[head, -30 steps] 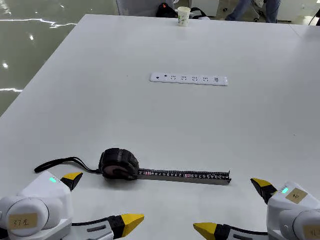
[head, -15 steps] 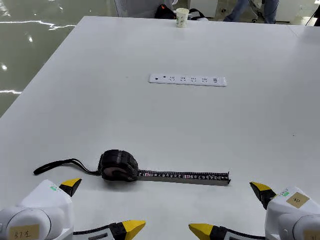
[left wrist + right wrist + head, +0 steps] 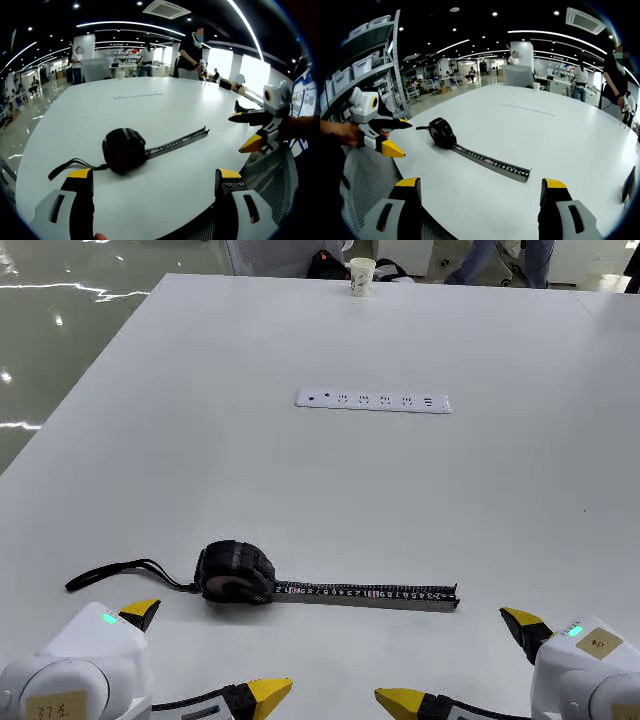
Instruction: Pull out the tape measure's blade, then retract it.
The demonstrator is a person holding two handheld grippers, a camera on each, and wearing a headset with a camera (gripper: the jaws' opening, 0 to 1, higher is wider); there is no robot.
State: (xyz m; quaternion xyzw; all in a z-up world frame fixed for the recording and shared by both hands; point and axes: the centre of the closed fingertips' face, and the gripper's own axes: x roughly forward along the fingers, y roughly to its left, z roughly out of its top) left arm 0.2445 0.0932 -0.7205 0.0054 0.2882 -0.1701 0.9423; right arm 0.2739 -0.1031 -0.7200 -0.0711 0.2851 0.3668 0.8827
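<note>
The tape measure (image 3: 236,572) lies on the near part of the white table (image 3: 300,480), its black case on its side, between the two grippers and a little beyond them. Its blade (image 3: 365,593) is drawn out flat on the tabletop, and the long axis runs left to right, almost parallel to the near edge. The case sits at the left end and the hooked tip (image 3: 456,592) points right, angled very slightly nearer. A black wrist strap (image 3: 120,572) trails from the case to the left, in line with the blade. The left gripper (image 3: 205,649) hovers near the case with its yellow-tipped jaws spread wide and nothing between them. The right gripper (image 3: 458,659) hangs just near of the blade's tip, spread just as wide and also empty. Neither touches the tape. Farther across the table lies a white power strip (image 3: 373,400), also set left to right, and a paper cup (image 3: 362,276) stands at the far edge.
</note>
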